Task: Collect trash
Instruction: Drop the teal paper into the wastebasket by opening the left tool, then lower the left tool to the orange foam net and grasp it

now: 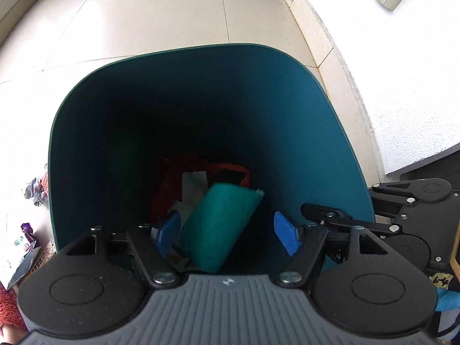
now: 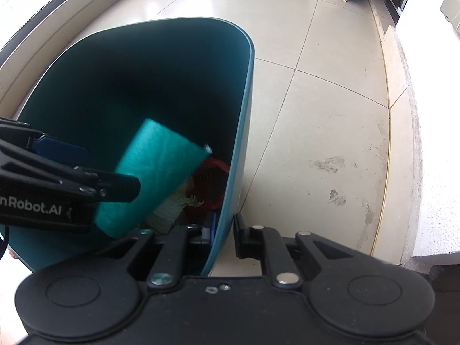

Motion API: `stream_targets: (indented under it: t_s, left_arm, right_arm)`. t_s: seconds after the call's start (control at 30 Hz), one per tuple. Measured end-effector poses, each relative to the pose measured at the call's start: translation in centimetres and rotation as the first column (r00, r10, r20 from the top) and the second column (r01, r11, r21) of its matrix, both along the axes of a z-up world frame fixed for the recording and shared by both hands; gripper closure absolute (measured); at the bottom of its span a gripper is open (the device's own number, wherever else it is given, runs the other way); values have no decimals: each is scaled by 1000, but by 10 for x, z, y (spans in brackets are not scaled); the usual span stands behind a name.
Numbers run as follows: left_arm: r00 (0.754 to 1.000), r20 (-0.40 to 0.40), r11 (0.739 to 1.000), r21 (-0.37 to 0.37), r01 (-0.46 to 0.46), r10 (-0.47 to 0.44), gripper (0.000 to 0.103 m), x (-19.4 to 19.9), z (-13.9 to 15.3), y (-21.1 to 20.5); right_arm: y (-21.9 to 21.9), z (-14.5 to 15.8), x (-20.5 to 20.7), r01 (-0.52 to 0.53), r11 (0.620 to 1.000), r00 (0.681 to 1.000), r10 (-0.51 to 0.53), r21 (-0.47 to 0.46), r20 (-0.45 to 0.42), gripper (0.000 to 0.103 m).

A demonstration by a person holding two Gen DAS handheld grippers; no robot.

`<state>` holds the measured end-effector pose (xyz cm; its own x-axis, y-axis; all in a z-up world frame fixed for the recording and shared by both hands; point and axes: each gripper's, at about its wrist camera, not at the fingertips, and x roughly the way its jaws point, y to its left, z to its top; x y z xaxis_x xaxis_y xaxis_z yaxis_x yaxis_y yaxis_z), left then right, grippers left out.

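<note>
Left tongs apart above teal roll — right tongs clamped on bin wall, contents perhaps paper.

Teal packet tilted inside teal bin, above red net and paper scraps.

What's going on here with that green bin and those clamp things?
A person is picking up litter with a handheld gripper in each hand. The left gripper is open over the dark green bin, and a teal packet is tilted between its fingers, apparently dropping in. The right gripper pinches the bin's wall, holding it. Red netting and paper scraps already lie inside. More wrappers wait on the floor.
</note>
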<state>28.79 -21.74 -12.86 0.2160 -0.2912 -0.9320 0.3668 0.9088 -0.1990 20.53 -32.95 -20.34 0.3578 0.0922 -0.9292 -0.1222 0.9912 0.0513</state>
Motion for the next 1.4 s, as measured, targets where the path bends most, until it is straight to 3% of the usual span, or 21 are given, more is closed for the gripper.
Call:
stream_targets:
  t_s: [0.17,0.3,0.4,0.5,0.63,0.9,1.2,1.4]
  left_arm:
    - [998,58,999,-51,2,1,32,-14,31,18]
    - [994,95,994,-98,-41,50,25,-19,53,47]
    - [987,130,992,-91,-87,99,23,-11,64,77]
    - [971,173,986,-55,-158,166,23,-6,64,108]
    - [946,150,958,-43,-283,287,23,12,47,155]
    - [891,49,890,51,-453,451,23,70,-43,215]
    - [842,-57,842,106,-529,536,23,125,-151,235]
    - [843,-83,834,226,-504,532,23,153,-216,231]
  right_arm:
    - [-1,2,-1,1,1000,1000,-1,-2,1,92]
    - [-2,3,-2,10,1000,1000,-10,9,1,92]
    - [-2,3,-2,12,1000,1000,-12,8,3,92]
    - [-3,6,-2,16,1000,1000,-17,10,7,92]
    - [-6,8,-3,26,999,1000,-26,20,8,92]
    - [-7,15,-4,25,999,1000,-25,22,4,92]
    - [1,6,0,-17,1000,1000,17,-12,-21,91]
    - [13,-1,5,-67,996,997,64,-53,-48,89]
